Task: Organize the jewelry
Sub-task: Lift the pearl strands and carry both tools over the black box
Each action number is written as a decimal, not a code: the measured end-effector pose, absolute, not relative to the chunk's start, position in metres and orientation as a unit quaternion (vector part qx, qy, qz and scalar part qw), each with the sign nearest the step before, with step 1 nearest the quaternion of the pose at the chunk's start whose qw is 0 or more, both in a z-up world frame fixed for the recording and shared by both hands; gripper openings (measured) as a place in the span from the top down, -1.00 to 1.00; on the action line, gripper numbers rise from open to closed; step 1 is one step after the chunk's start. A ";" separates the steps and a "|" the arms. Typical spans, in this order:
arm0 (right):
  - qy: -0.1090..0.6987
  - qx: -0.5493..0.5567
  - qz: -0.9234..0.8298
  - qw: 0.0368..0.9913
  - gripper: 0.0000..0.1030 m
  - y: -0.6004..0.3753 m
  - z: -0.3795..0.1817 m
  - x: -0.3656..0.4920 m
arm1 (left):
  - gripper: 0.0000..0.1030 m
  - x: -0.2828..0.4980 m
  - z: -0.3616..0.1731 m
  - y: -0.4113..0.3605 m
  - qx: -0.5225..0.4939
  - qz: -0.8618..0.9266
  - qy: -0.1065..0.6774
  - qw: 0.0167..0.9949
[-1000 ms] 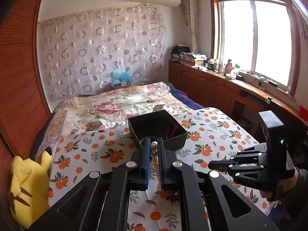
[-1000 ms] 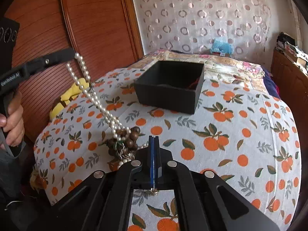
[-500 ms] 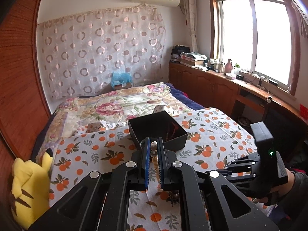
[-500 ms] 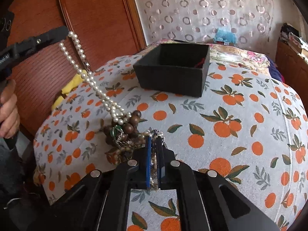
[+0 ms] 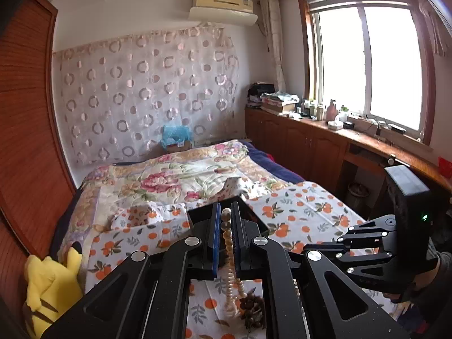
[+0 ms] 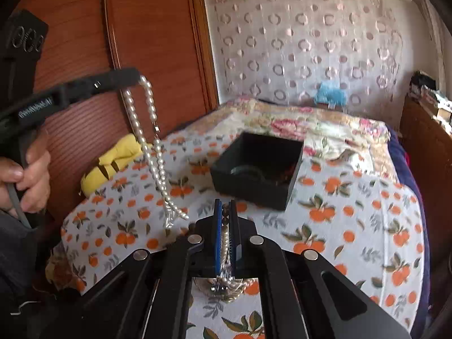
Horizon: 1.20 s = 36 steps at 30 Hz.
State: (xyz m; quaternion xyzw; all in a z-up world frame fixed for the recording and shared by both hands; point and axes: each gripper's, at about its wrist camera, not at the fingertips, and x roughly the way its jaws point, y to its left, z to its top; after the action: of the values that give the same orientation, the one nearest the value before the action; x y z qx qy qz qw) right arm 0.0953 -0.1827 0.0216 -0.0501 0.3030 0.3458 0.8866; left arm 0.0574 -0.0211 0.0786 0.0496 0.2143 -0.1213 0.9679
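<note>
My left gripper (image 5: 225,214) is shut on a white pearl necklace (image 5: 230,251). In the right wrist view the necklace (image 6: 154,152) hangs free in a long loop from the left gripper (image 6: 135,75), clear of the cloth. My right gripper (image 6: 225,212) is shut on a tangle of jewelry (image 6: 224,243): brown beads, small pearls and a chain, lifted off the cloth. A clump of brown beads (image 5: 252,308) dangles below in the left wrist view. The open black box (image 6: 257,166) stands on the orange-print cloth (image 6: 353,226) just beyond the right gripper, with dark items inside.
A yellow plush toy (image 5: 48,285) lies at the bed's left edge by the wooden wardrobe (image 6: 147,50). A floral quilt (image 5: 175,175) covers the far bed. Wooden cabinets (image 5: 305,147) run along the right under the window.
Both grippers have risen. The pearl necklace has come free of the pile and hangs from the left gripper. The right gripper has lifted the bead and chain tangle off the cloth, toward the box.
</note>
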 end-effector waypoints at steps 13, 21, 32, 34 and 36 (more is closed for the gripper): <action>0.235 -0.059 0.335 0.911 0.90 -0.191 0.094 0.100 | 0.88 0.066 0.117 -0.023 0.048 -0.123 0.185 0.974; 0.210 -0.053 0.324 0.921 0.90 -0.195 0.130 0.120 | 0.88 0.076 0.124 -0.024 0.058 -0.115 0.186 0.974; 0.204 -0.049 0.316 0.925 0.90 -0.187 0.161 0.160 | 0.88 0.122 0.126 -0.019 0.053 -0.090 0.193 0.976; 0.205 -0.047 0.313 0.926 0.90 -0.185 0.164 0.167 | 0.87 0.133 0.125 -0.017 0.047 -0.088 0.200 0.975; 0.207 -0.046 0.308 0.928 0.90 -0.185 0.165 0.174 | 0.88 0.144 0.122 -0.014 0.036 -0.086 0.206 0.974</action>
State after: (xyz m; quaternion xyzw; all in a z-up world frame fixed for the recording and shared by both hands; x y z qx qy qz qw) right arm 0.1743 -0.1848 0.1652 -0.0459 0.2067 0.3079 0.9276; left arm 0.1439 -0.0141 0.1223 0.0357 0.2061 -0.0864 0.9740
